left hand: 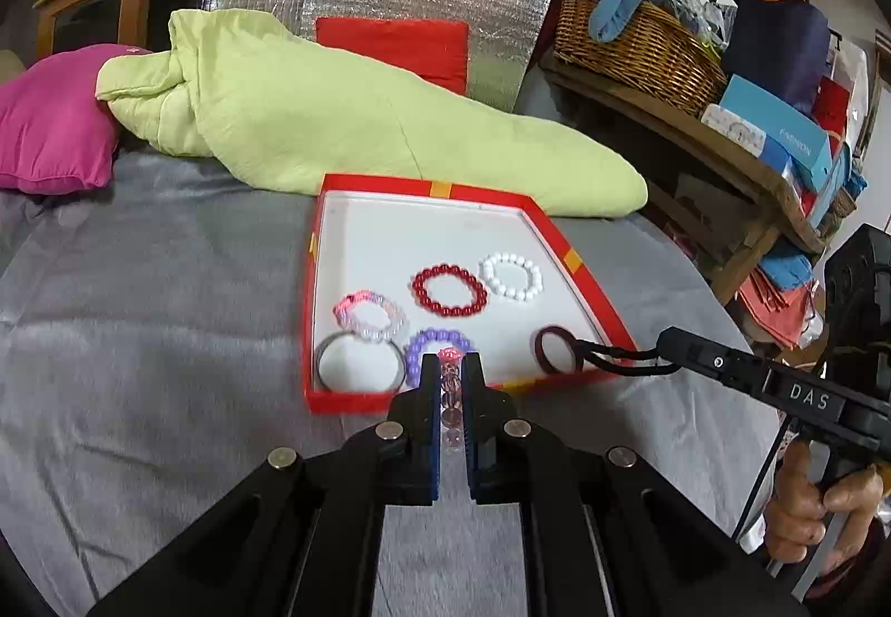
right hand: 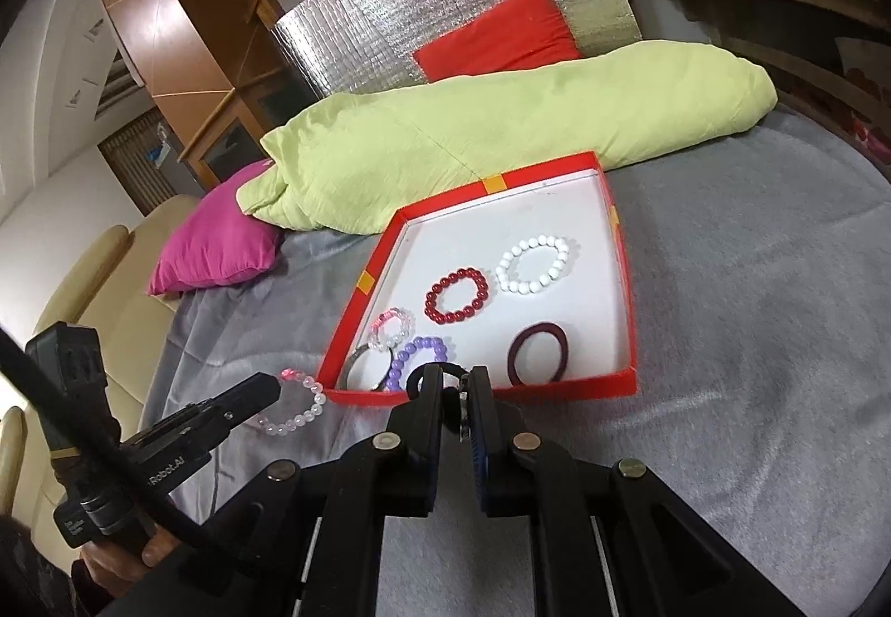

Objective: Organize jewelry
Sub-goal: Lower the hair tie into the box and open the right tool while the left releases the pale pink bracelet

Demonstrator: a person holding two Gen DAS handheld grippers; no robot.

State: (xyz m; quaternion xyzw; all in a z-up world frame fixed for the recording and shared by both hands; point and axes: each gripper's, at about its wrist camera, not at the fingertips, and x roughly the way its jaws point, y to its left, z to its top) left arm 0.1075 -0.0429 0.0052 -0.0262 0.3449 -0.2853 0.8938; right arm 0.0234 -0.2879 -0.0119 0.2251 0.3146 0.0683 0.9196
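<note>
Grey fleece blanket [left hand: 167, 338]: covers the whole surface and bears everything listed below.

Pale green rolled quilt [left hand: 334, 116]: lies across the far side of the blanket, just behind the tray; a magenta cushion [left hand: 50, 127] sits at one end of it.

Shallow red cardboard tray with a white floor [left hand: 557, 233]: flat on the blanket in front of me. It holds six pieces, all lying flat:
- plain grey bangle [left hand: 361, 363], in the near corner;
- dark red glossy bead bracelet [left hand: 449, 290], mid-tray;
- white bead bracelet [left hand: 511, 277], beside the red one;
- pink and clear bead bracelet [left hand: 370, 317], touching the bangle;
- lilac bead bracelet [left hand: 440, 347], near the front wall;
- maroon elastic hair band [left hand: 558, 349], toward the other near corner.

My left gripper [left hand: 450, 372]: jaws drawn in tight on a clear and pink bead bracelet [left hand: 450, 388], which hangs as a loop off the fingertips, above the blanket and just short of the tray's front wall.

My right gripper [right hand: 455, 383]: jaws nearly together, pinching a thin black elastic cord loop [right hand: 440, 371] with a small metal piece on it; the loop sticks out past the fingertips over the tray's front edge.
</note>
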